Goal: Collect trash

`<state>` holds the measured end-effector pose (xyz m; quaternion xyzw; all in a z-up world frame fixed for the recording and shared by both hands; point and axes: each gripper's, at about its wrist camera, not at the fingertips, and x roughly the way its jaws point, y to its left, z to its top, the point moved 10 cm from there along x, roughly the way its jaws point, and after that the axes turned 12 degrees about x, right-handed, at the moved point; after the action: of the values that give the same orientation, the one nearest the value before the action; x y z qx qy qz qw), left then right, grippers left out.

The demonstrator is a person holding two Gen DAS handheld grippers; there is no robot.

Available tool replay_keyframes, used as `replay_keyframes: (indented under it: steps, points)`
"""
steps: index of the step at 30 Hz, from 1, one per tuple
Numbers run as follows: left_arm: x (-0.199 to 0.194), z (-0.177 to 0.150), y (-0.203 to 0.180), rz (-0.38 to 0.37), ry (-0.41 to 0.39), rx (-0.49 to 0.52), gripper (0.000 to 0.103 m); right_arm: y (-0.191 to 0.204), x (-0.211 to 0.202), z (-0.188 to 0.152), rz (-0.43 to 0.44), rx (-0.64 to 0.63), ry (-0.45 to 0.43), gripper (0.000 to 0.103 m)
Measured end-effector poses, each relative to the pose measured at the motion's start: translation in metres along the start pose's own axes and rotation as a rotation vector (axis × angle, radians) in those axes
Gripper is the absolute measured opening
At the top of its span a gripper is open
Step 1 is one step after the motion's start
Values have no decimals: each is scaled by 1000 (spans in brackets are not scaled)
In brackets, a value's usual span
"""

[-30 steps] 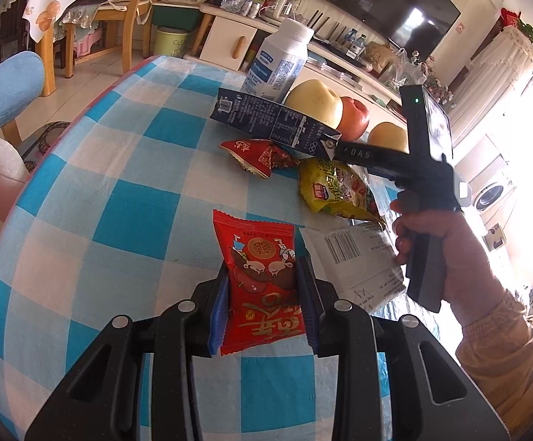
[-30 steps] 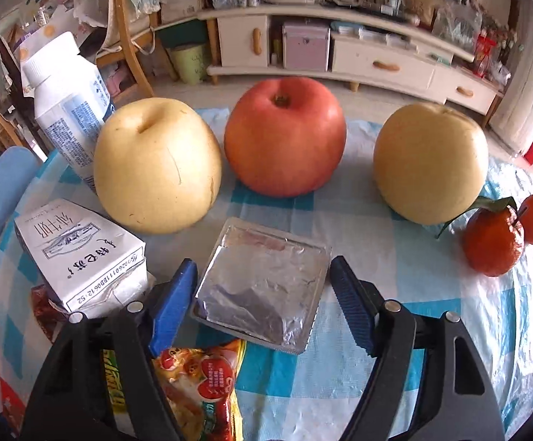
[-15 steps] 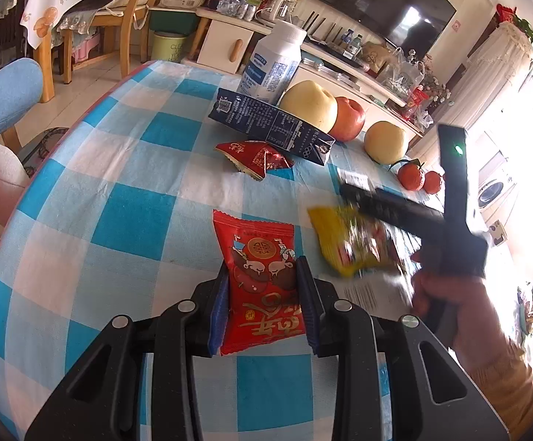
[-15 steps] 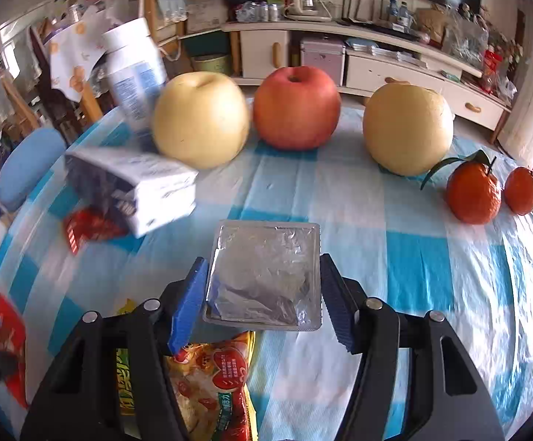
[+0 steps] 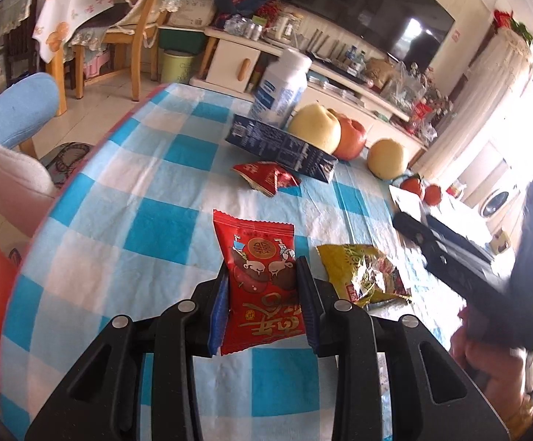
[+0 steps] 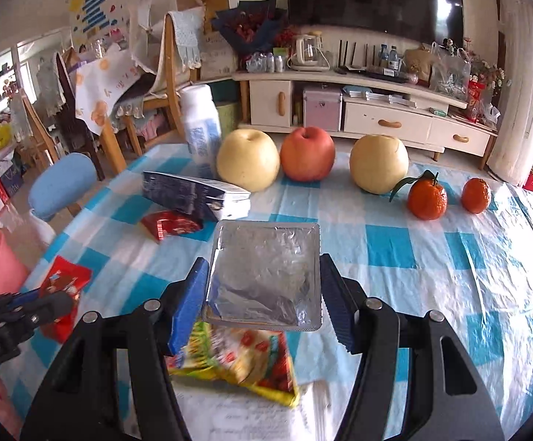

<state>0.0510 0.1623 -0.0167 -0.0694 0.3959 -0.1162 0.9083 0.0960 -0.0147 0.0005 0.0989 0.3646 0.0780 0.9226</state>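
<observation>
My left gripper (image 5: 262, 275) is shut on a red snack packet (image 5: 262, 275) held just above the blue checked tablecloth (image 5: 126, 183). My right gripper (image 6: 262, 275) is shut on a silver foil wrapper (image 6: 264, 275), lifted above the table; it shows at the right of the left wrist view (image 5: 450, 246). A yellow snack bag (image 5: 362, 275) lies on the cloth, below the right gripper (image 6: 244, 364). A crumpled red wrapper (image 5: 266, 178) and a dark blue carton (image 5: 281, 147) lie farther back.
A white bottle (image 6: 200, 128), two yellow pears (image 6: 248, 163), a red apple (image 6: 306, 154) and two tangerines (image 6: 426, 198) stand along the far side. A white printed sheet (image 6: 251, 411) lies under the yellow bag. Chairs stand beyond the left table edge.
My right gripper has pulled back and risen away from the fruit with the foil wrapper. The yellow bag has moved nearer the front. The left gripper stays put.
</observation>
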Motion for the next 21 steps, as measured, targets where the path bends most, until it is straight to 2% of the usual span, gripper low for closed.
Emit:
replay_keyframes:
  steps: [8, 16, 21]
  points:
    - [-40, 0, 44, 91, -54, -59, 35, 65, -34, -31, 119, -33, 45, 62]
    - [-90, 7, 109, 174, -125, -151, 35, 176, -60, -56, 270, -155, 71, 62]
    - [-125, 3, 164, 272, -148, -199, 35, 254, -75, -67, 374, -249, 83, 62]
